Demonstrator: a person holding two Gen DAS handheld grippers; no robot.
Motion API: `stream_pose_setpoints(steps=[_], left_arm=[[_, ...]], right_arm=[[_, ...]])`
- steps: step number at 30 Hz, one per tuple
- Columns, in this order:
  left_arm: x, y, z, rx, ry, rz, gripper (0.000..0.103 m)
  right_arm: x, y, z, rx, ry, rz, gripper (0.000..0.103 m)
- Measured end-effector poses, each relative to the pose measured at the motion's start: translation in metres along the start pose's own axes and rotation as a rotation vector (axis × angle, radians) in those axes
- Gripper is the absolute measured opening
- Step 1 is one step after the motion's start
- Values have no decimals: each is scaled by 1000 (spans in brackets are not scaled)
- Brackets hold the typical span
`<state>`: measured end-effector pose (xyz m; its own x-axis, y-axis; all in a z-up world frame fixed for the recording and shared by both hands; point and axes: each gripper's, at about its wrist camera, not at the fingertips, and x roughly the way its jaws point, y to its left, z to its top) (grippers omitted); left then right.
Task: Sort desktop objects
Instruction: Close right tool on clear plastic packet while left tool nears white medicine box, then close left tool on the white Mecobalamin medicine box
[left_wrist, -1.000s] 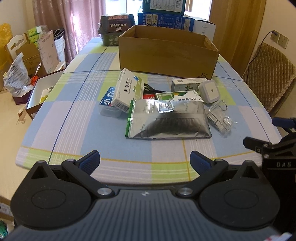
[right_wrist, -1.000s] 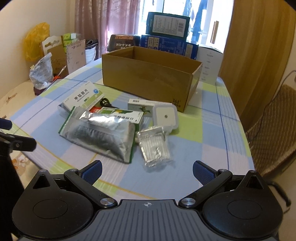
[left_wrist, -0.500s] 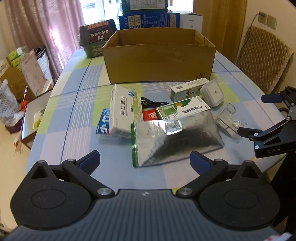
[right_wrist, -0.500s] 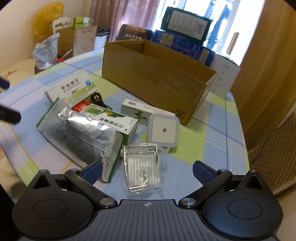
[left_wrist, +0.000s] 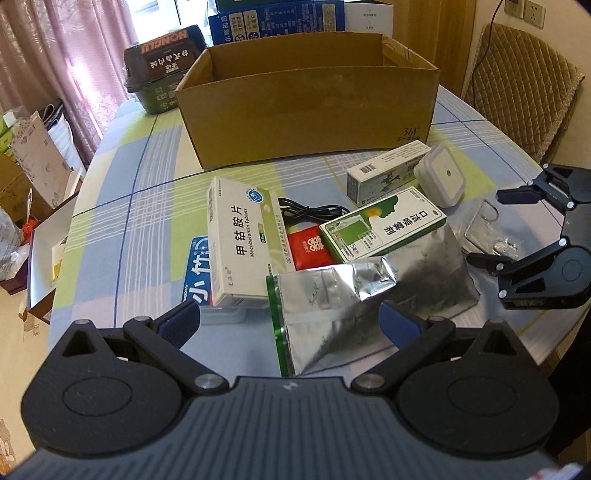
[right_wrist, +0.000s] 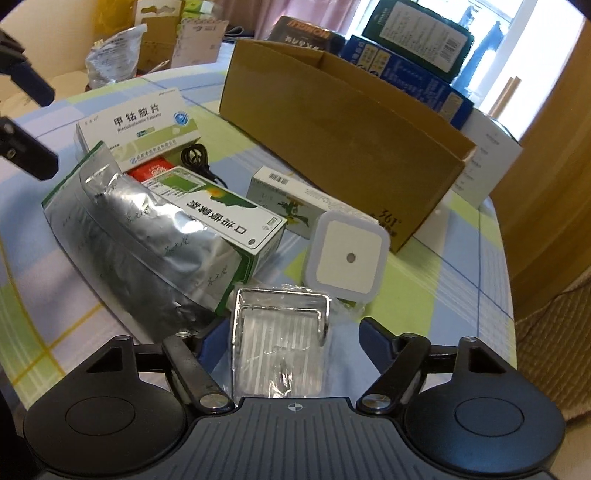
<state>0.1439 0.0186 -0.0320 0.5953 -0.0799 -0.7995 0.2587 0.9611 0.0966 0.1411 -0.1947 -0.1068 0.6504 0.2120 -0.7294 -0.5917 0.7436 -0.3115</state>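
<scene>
Left gripper (left_wrist: 290, 319) was spread wide, holding nothing, low over the near edge of the foil pouch (left_wrist: 354, 295); pouch's green-edged end sat between the blue pads, not touching either. Right gripper (right_wrist: 291, 338) was also released, fingers either side of the clear plastic packet (right_wrist: 279, 347), contact not resolvable. In the left view that gripper (left_wrist: 491, 227) sat at the right edge of the checked surface (left_wrist: 118, 229), over the packet.

Clutter was all on the surface, in front of the open cardboard box (left_wrist: 306, 107), none inside it as far as visible. White medicine box (left_wrist: 245, 243) lay partly on a blue pack (left_wrist: 197, 273). Green-and-white box (left_wrist: 384, 225) rested on the pouch's far end. Red sachet (left_wrist: 310, 247) sat between those two boxes, black cable (left_wrist: 310, 212) just behind it. Slim white carton (left_wrist: 388, 173) lay nearest the cardboard box, with the square white night light (right_wrist: 349, 256) leaning against it, just beyond the packet.
</scene>
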Motion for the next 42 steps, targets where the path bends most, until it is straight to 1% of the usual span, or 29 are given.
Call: stream_pose_setpoints(steps=[5, 11, 17, 18, 22, 24, 26, 29, 35, 37, 39, 42], left_arm=[[8, 2, 4, 3, 3, -9, 101], [12, 5, 8, 13, -2, -11, 101], [13, 11, 9, 9, -8, -10, 101], [13, 12, 9, 7, -9, -11, 101], [17, 19, 11, 1, -4, -13, 101], [20, 21, 14, 1, -2, -14, 95], [24, 26, 19, -13, 3, -15, 91], [31, 32, 29, -24, -4, -5, 89], [54, 39, 42, -6, 27, 4, 77], [61, 42, 43, -5, 39, 6, 71], [65, 46, 43, -7, 45, 9, 61], [71, 56, 43, -31, 46, 11, 60]], right_arm=[[7, 0, 1, 0, 0, 9, 66], [10, 1, 3, 0, 6, 23, 53], [11, -1, 4, 16, -2, 23, 51], [10, -2, 4, 22, -5, 19, 50], [9, -8, 6, 58, -10, 6, 50], [7, -10, 7, 74, -15, 0, 50], [6, -13, 8, 88, -19, -6, 50], [6, -16, 11, 109, -22, -9, 50], [8, -21, 11, 129, -23, -5, 50], [8, -22, 11, 135, -25, -8, 50], [9, -24, 10, 141, -26, -6, 50], [11, -25, 10, 145, -28, -6, 50]])
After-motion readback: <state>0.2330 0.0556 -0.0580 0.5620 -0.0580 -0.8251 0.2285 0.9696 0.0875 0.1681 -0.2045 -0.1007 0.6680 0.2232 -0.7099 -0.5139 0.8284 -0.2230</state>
